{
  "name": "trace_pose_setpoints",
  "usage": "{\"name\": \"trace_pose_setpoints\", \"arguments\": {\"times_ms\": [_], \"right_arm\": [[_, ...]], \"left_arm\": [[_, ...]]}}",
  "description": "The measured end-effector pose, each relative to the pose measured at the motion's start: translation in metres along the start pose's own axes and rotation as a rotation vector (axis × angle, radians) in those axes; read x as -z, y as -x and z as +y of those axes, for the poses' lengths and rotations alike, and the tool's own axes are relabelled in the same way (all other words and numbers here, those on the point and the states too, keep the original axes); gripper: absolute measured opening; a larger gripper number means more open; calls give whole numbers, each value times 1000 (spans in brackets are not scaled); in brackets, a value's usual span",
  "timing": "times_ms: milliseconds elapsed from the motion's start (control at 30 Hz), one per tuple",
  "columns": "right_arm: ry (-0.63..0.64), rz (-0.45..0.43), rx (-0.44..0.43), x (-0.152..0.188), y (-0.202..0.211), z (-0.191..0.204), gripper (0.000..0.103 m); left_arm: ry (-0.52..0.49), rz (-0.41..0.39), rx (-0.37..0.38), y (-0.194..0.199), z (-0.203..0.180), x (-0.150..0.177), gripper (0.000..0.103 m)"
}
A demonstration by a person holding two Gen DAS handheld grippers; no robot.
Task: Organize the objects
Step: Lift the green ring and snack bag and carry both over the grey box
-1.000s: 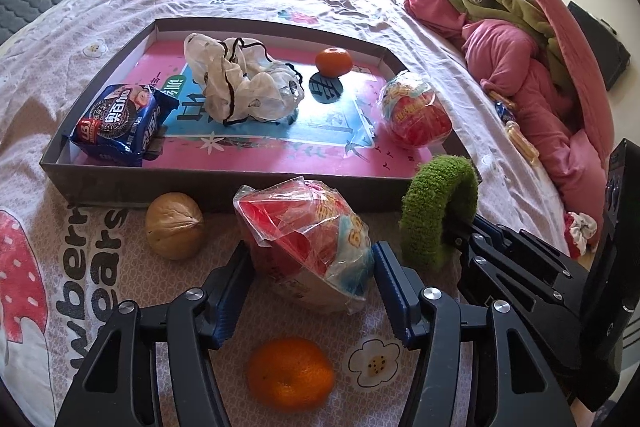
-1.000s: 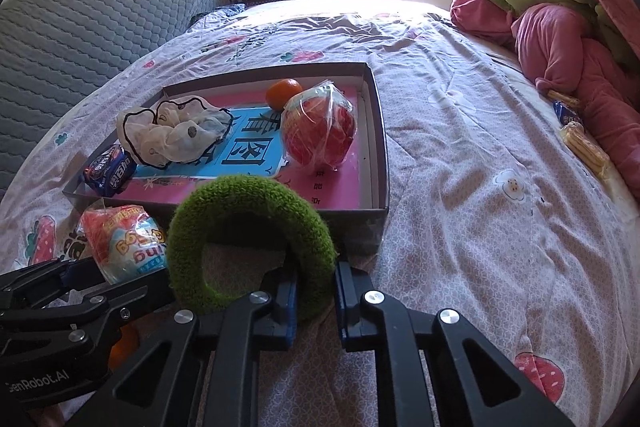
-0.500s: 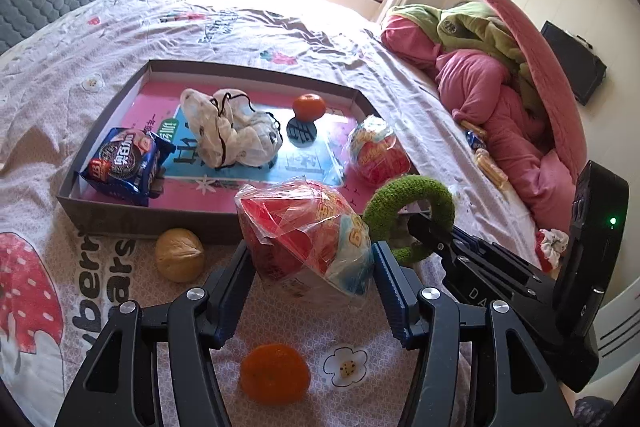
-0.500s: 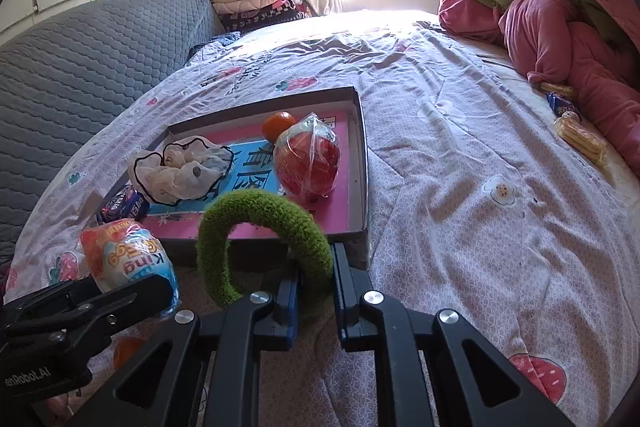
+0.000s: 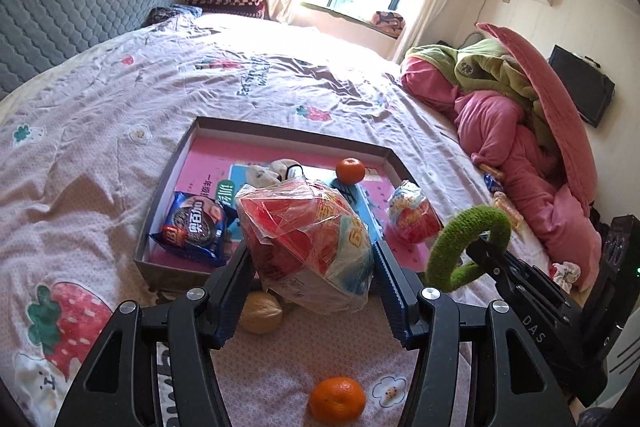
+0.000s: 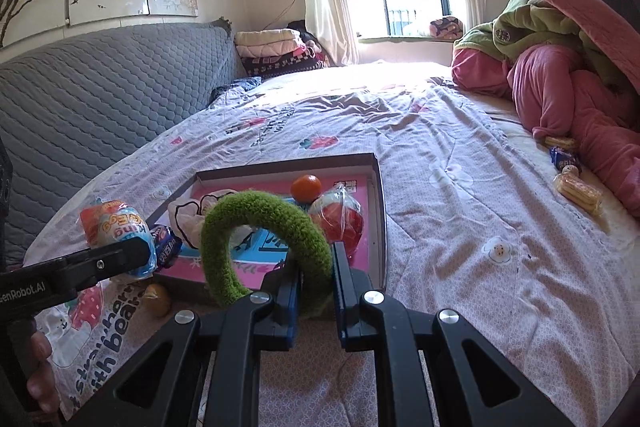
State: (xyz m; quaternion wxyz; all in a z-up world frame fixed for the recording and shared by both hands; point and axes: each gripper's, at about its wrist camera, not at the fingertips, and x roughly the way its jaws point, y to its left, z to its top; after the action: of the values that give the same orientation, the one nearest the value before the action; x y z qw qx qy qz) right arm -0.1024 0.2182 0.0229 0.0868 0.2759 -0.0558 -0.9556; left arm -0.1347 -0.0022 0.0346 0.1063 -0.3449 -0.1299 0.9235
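My left gripper (image 5: 308,259) is shut on a red snack bag in clear wrap (image 5: 304,239) and holds it up above the near edge of the shallow box (image 5: 168,195). My right gripper (image 6: 316,267) is shut on a fuzzy green ring (image 6: 264,227), raised in front of the box (image 6: 378,211). The ring also shows in the left wrist view (image 5: 464,243), and the bag in the right wrist view (image 6: 116,231). Inside the box lie a blue cookie packet (image 5: 192,227), a white cloth (image 5: 272,171), a tangerine (image 5: 350,171) and another red snack bag (image 5: 412,215).
On the bedsheet below my left gripper lie a walnut (image 5: 260,313) and a tangerine (image 5: 338,403). Pink and green bedding (image 5: 520,131) is piled at the right. Small snack packets (image 6: 576,183) lie near it. A grey quilted headboard (image 6: 92,95) stands at the left.
Both grippers have risen, the left lifting the snack bag off the sheet and the right carrying the green ring. The box now looks farther below.
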Motion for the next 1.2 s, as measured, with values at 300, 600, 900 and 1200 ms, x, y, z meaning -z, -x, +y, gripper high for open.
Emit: {"name": "trace_pose_setpoints", "arguments": {"times_ms": [300,600,900,1200], "right_arm": [[54,-114,-3,-7,18,16,15],[106,-160,-5,-16,17,35,15],[102,-204,-9,-29,13,41,15],[88,-219,-11,-48,1,43,15]], "left_arm": [[-2,-55,-47,12,15,-14,60],[-51,-93,-70,16,9,-23,60],[-84,-107,-77,8,4,-35,60],[-77,-132,-61,1,1,-58,60]]}}
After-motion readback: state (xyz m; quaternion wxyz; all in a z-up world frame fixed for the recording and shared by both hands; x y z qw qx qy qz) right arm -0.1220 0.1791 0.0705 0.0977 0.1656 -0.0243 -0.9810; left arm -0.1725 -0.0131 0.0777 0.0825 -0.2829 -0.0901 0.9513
